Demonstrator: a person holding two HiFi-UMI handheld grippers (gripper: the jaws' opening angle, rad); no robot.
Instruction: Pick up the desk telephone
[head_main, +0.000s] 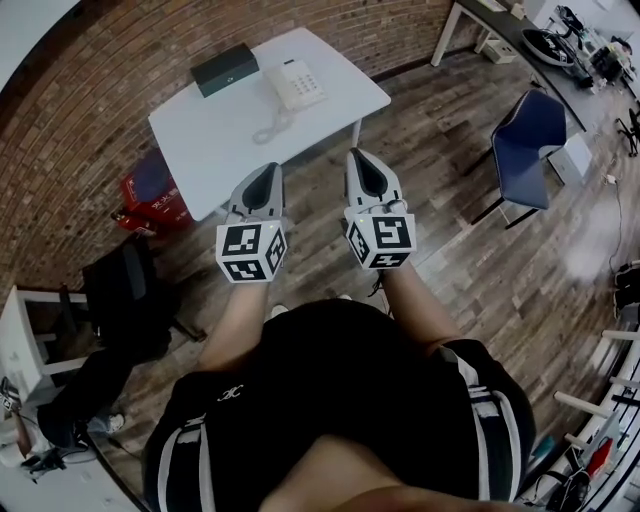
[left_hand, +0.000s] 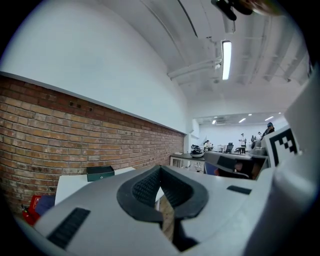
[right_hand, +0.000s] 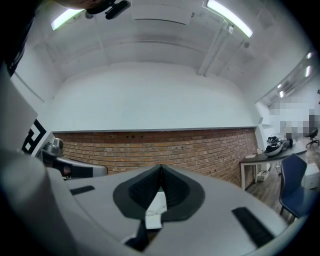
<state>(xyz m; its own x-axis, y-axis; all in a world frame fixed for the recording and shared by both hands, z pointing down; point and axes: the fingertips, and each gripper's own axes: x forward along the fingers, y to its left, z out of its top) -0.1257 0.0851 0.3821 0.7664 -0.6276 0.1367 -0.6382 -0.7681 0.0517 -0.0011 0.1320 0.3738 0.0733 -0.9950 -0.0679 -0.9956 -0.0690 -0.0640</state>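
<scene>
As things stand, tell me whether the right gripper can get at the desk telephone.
Probably yes: nothing stands between the right gripper and the desk telephone on the white table, though its jaws are shut.

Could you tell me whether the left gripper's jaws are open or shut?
Shut: the left gripper shows its jaws meeting at the tips, nothing held between them.

Both arms reach forward at frame centre, side by side. The left grey plastic gripper (head_main: 266, 170) has its jaws closed tip to tip. The right grey plastic gripper (head_main: 360, 156) is the same. Bare forearms (head_main: 236, 318) run below them, both roughly level.
</scene>
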